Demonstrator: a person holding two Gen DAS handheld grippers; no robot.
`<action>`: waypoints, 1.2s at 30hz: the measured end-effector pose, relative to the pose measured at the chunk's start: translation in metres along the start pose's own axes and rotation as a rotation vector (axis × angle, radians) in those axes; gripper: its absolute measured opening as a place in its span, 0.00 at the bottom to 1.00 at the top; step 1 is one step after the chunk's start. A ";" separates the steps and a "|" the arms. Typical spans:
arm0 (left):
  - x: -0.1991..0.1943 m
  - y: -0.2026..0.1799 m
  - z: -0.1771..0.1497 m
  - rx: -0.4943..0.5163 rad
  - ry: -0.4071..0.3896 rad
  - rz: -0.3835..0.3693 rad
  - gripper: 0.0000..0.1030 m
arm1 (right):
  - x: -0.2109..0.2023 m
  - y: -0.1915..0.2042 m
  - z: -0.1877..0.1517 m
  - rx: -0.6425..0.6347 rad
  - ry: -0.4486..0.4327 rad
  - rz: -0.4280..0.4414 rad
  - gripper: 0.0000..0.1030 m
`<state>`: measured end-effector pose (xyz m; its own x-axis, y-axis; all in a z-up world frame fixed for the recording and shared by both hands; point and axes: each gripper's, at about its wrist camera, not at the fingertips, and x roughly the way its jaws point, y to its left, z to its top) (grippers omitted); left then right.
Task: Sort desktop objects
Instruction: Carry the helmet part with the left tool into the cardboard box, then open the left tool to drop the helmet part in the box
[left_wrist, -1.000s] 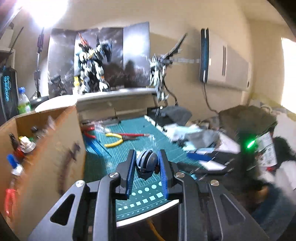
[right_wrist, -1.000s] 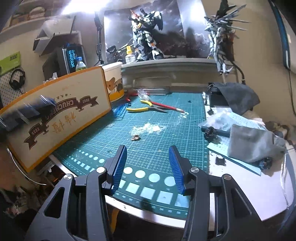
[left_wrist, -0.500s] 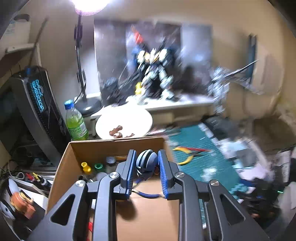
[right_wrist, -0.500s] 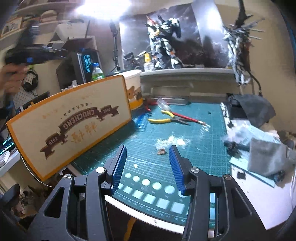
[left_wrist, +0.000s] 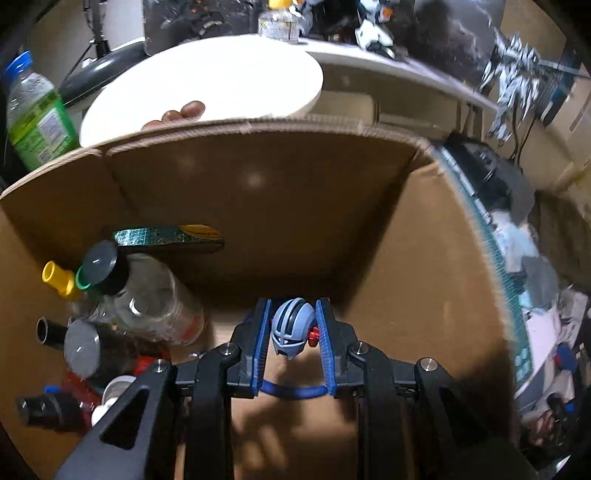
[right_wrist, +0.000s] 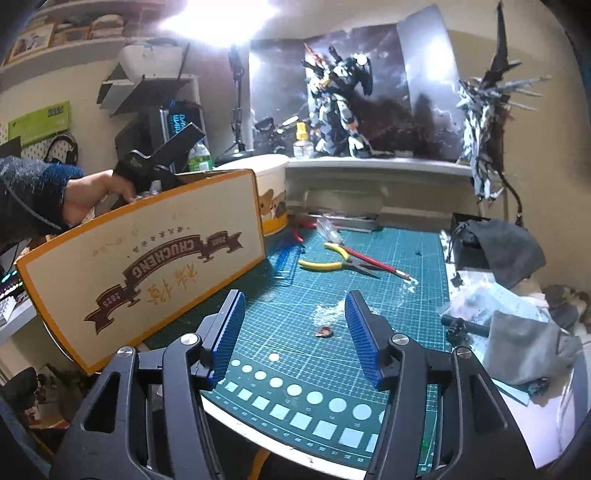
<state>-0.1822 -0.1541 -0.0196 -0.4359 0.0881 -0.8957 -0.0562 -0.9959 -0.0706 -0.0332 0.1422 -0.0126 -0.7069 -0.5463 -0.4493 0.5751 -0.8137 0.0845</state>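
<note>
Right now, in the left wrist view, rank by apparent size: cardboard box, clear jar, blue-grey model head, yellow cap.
1. cardboard box
2. clear jar
3. blue-grey model head, nearer the camera, so possibly flattered
4. yellow cap

The toy helmet at lower centre is pale blue with dark blue stripes and a red stud. The gripper pads are bright blue and ribbed. The box is plain brown inside; outside it is cream, orange-edged, with a dark brown banner. The mat is green, gridded in white, with pale circles and squares. The pliers at centre have yellow handles.
</note>
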 end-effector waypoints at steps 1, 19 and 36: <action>0.005 0.001 0.000 -0.001 0.011 0.005 0.24 | 0.004 -0.002 0.001 0.007 0.011 -0.004 0.52; 0.038 0.011 -0.020 -0.093 0.107 -0.035 0.25 | 0.023 0.019 0.011 -0.038 0.029 0.013 0.52; 0.032 0.011 -0.042 -0.096 0.172 0.002 0.32 | 0.025 0.018 0.010 -0.035 0.035 0.028 0.52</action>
<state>-0.1587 -0.1628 -0.0670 -0.2759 0.0895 -0.9570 0.0341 -0.9941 -0.1028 -0.0444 0.1119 -0.0129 -0.6758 -0.5613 -0.4778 0.6090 -0.7903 0.0671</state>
